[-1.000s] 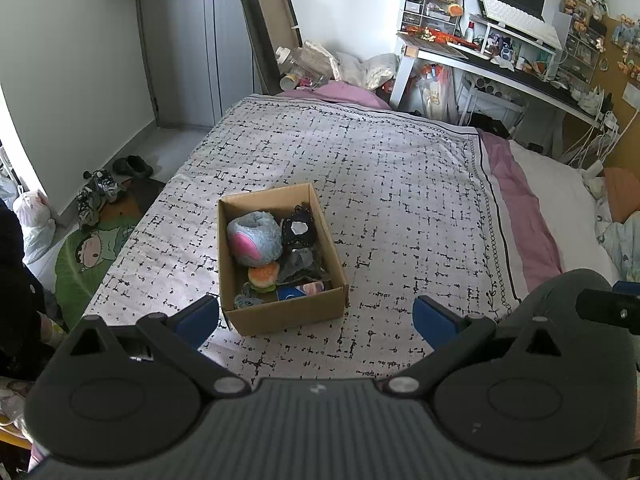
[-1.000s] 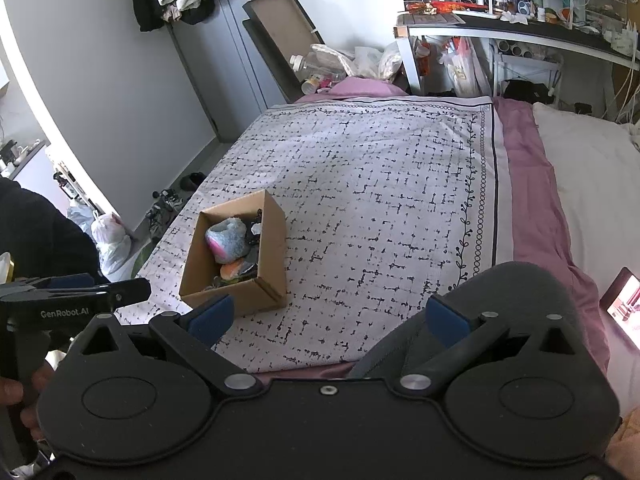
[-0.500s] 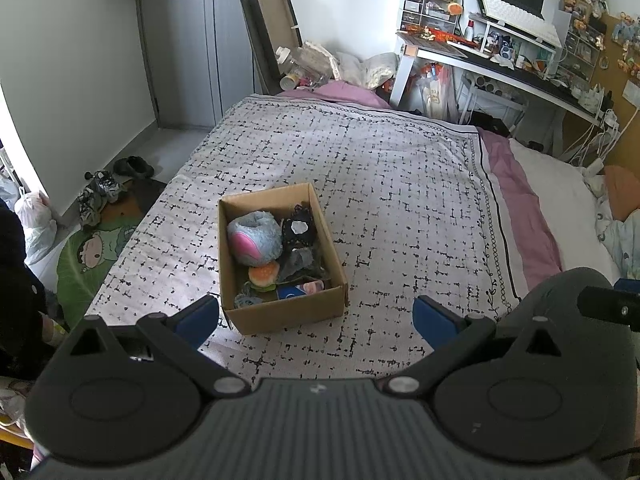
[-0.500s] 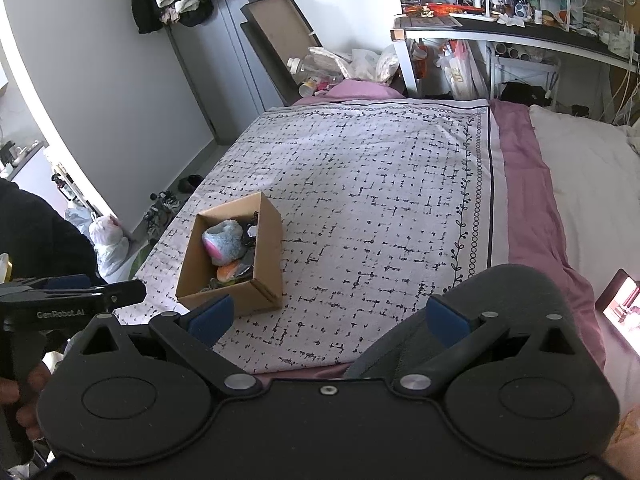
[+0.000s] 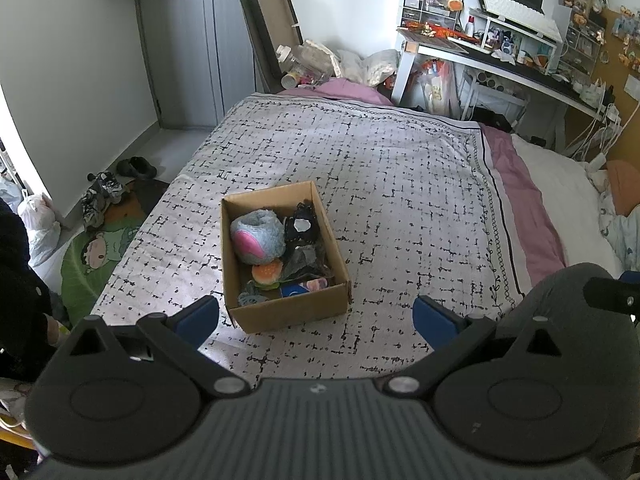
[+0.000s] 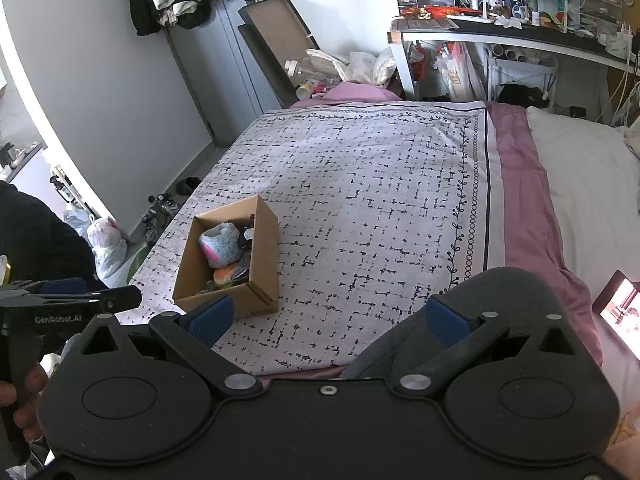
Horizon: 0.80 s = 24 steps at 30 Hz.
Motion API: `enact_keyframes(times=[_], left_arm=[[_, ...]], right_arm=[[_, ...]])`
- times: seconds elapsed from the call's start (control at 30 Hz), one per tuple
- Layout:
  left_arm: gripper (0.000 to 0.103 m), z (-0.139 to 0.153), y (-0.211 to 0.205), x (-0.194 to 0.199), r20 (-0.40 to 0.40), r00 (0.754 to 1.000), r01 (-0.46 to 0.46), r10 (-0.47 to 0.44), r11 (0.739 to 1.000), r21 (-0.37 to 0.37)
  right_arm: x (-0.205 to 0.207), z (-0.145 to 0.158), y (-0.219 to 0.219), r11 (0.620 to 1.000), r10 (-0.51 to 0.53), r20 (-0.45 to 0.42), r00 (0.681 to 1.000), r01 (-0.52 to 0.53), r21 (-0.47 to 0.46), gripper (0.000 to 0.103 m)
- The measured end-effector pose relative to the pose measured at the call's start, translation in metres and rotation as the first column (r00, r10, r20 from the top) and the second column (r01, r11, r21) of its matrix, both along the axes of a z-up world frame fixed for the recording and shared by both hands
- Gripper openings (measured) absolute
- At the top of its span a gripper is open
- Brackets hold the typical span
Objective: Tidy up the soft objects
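Note:
An open cardboard box point(image 5: 292, 312) stands on the patterned bedspread point(image 5: 380, 184) near the bed's front left. Inside lie a blue and pink plush point(image 5: 256, 236), a black plush point(image 5: 302, 224), a burger-shaped toy point(image 5: 267, 274) and other small soft items. The box also shows in the right wrist view point(image 6: 260, 240) with the blue plush point(image 6: 220, 244). My left gripper point(image 5: 316, 316) is open and empty, just in front of the box. My right gripper point(image 6: 328, 316) is open and empty, right of the box and nearer the bed's edge.
A grey knee point(image 6: 460, 320) rests at the bed's front right. A pink sheet point(image 6: 520, 208) and white pillow point(image 6: 592, 184) lie right. A cluttered desk point(image 5: 500, 56) stands behind the bed. Shoes point(image 5: 100, 196) and bags point(image 5: 36, 224) lie on the floor left.
The right gripper has shifted slightly, so the box sits a little further right in its view. The left gripper has barely moved. Both stay open.

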State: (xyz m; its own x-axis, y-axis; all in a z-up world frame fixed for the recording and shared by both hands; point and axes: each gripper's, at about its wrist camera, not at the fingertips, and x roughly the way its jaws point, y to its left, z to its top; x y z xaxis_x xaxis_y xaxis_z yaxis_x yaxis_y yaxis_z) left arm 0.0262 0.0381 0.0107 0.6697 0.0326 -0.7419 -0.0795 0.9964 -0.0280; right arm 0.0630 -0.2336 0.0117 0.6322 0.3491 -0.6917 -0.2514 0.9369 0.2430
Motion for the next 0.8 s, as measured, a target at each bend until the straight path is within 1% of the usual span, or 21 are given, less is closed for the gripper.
enact_keyframes(times=[0.8], left_arm=[[0.102,-0.0039,-0.0052,0.0038,-0.006,1.000,0.011,-0.011,1.000,-0.008]], right_arm=[[0.0045,-0.0054,-0.0004,1.000,-0.003,-0.007,1.000,0.003,-0.014,0.103]])
